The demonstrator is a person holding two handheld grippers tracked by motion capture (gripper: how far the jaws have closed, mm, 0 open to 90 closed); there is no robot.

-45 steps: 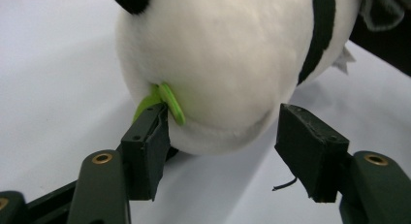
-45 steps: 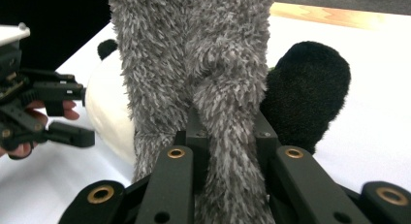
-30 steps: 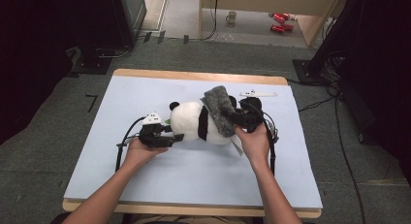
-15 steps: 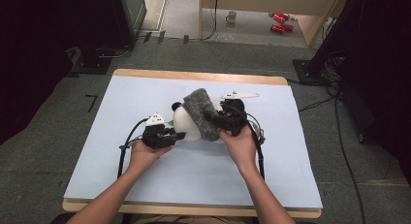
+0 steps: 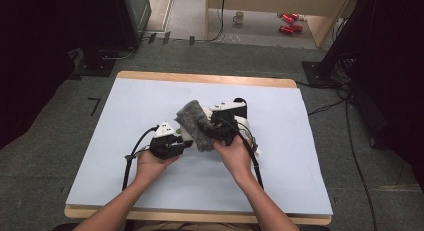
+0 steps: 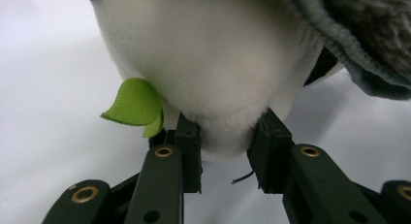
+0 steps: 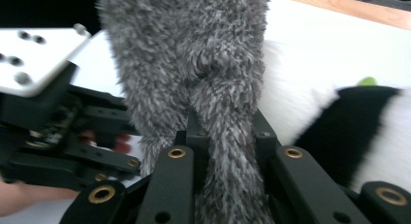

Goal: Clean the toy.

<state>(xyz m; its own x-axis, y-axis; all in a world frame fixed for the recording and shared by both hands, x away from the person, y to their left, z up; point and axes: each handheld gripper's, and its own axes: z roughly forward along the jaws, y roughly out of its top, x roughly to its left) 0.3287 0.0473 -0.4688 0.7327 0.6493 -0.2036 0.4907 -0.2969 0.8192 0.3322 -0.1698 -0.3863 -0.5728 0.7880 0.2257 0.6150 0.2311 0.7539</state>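
At the middle of the white tabletop (image 5: 125, 156) lies a plush panda (image 5: 243, 128), white with black patches, between the person's two hands. The left gripper (image 5: 186, 142) has just been closing its jaws on a white rounded part of the panda (image 6: 213, 78); in the left gripper view that plush bulges between the two black jaws, whose pads press into it from both sides, and a small green felt leaf (image 6: 133, 104) hangs from the toy just beside the left jaw. The right gripper (image 5: 209, 133) holds a fuzzy grey cloth (image 5: 194, 123), pinched narrow between its jaws; in the right gripper view the cloth (image 7: 194, 64) rises up from the jaws and spreads wide above them. In the high view the cloth drapes over the panda's left part, touching both grippers.
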